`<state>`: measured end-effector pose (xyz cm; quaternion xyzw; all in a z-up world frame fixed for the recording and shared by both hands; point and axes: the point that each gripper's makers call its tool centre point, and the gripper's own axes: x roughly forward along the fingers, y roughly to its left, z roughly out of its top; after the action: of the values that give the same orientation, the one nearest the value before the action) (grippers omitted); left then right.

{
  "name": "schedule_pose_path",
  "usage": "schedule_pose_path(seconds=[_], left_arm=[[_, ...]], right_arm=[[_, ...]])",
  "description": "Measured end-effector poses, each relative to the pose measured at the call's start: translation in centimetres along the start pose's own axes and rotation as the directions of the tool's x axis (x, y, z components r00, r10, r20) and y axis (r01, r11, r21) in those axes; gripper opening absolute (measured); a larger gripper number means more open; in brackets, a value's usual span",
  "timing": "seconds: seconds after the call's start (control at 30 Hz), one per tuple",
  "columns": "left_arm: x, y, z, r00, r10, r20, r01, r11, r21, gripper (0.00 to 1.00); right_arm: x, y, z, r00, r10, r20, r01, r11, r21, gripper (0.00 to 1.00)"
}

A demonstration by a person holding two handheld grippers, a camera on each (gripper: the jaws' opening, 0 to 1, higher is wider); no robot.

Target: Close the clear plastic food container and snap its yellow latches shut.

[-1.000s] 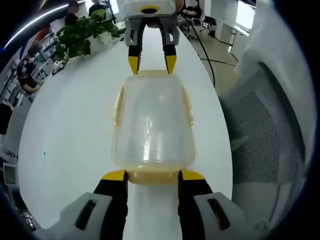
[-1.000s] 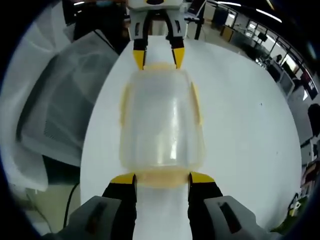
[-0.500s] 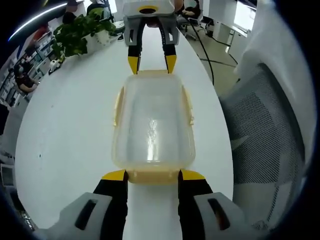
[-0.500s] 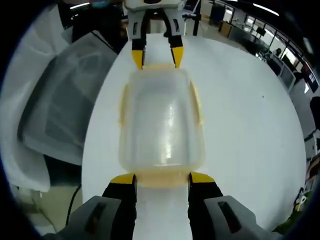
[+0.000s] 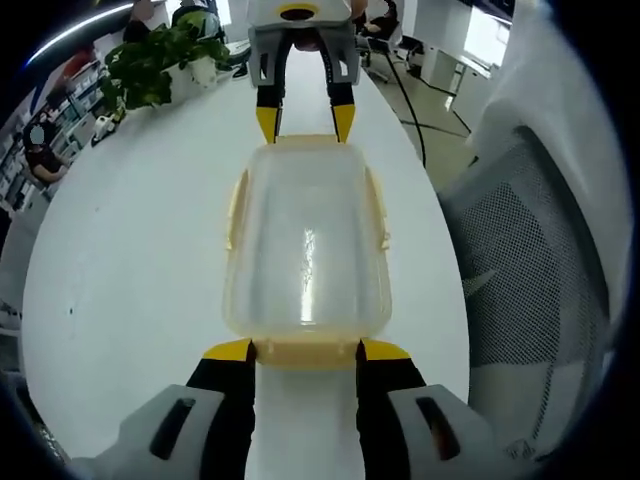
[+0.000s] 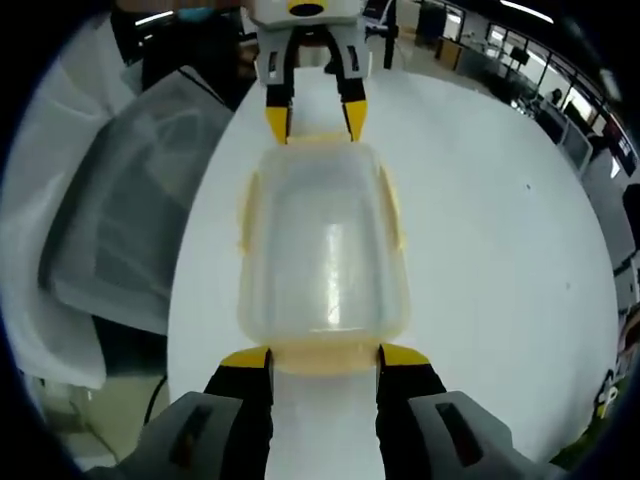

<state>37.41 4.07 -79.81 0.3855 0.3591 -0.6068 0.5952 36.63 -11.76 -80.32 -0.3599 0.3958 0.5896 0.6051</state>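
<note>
1. The step in hand looks like the latching. The lid already sits on the container (image 5: 306, 240), which rests on the white counter (image 5: 130, 250) between the two tongs, one at each short end.
2. The left tongs (image 5: 305, 350) are spread, their yellow tips set against the near end latch (image 5: 305, 353) without pinching it. In the right gripper view the right tongs (image 6: 323, 357) stand likewise, spread, at the opposite end latch (image 6: 323, 358).
3. Whether either end latch has clicked home cannot be told from here.
4. My judgement of the next move: press each end flap down and inward until it catches, both ends together so the container does not slide, then go on to the long sides.
5. Count: one container, one lid, two tongs. Yellow latches: four, one at each end and one on each long side (image 5: 236, 208) (image 5: 376, 210).
6. Beside the counter, one mesh chair (image 5: 520, 270); beyond its far end, one potted plant (image 5: 150, 65).
</note>
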Motion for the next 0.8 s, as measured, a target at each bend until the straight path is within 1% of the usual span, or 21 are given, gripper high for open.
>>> schedule_pose_path(seconds=[0.33,0.7,0.8], left_arm=[[0.09,0.02,-0.04,1.0,-0.016,0.015,0.016,1.0,0.004,0.38],[0.13,-0.02,-0.07,1.0,-0.006,0.024,0.006,1.0,0.005,0.39],[0.1,-0.07,-0.11,0.999,0.0,0.033,0.0,1.0,0.019,0.4]], right_arm=[[0.06,0.05,-0.02,1.0,0.007,-0.004,-0.007,1.0,0.009,0.38],[0.07,0.14,0.0,1.0,0.0,-0.009,0.0,1.0,0.008,0.39],[0.18,0.16,-0.17,1.0,-0.007,-0.012,0.007,1.0,0.012,0.4]])
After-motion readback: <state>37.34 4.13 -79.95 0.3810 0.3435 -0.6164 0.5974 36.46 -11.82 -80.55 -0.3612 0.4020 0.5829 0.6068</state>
